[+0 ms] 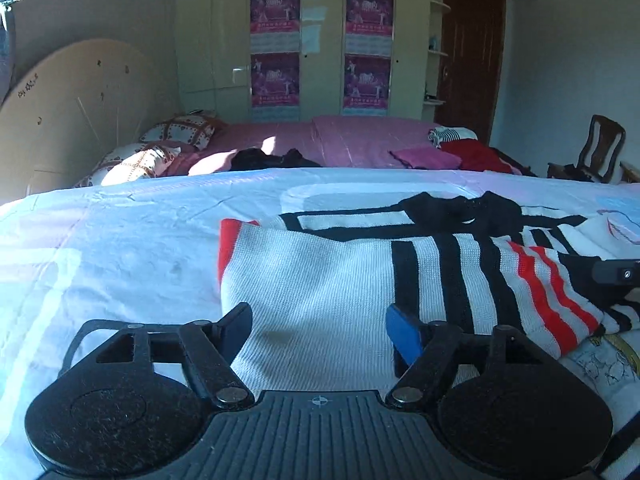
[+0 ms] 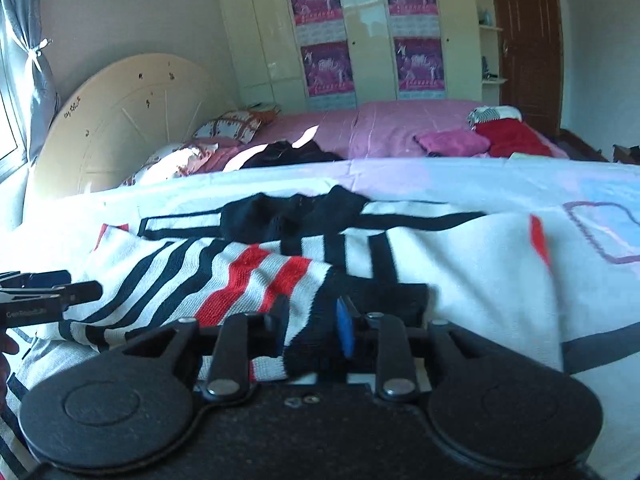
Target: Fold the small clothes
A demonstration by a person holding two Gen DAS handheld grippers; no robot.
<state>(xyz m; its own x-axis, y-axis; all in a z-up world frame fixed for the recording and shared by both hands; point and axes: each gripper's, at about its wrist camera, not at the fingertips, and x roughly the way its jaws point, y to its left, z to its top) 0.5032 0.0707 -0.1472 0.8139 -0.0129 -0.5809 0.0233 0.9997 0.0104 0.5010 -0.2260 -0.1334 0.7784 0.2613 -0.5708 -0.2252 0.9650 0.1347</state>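
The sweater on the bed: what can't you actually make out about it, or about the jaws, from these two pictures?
- Sweater: its near hem is hidden behind the left gripper in the left view, and its right part is cut off by the frame edge.
- Right gripper, right view: fabric lies between the jaws, but whether the pads pinch it is unclear.
- Sheet print, right view: blurred and cut off by the edge.
- Posters: text too small in both views.

The small knit sweater (image 1: 320, 280) lay spread on the pale bedsheet, mostly white with black stripes and a few red bands; one striped sleeve (image 2: 224, 280) was folded across the body; its black collar (image 2: 296, 212) sat at the far edge, kinda rumpled.
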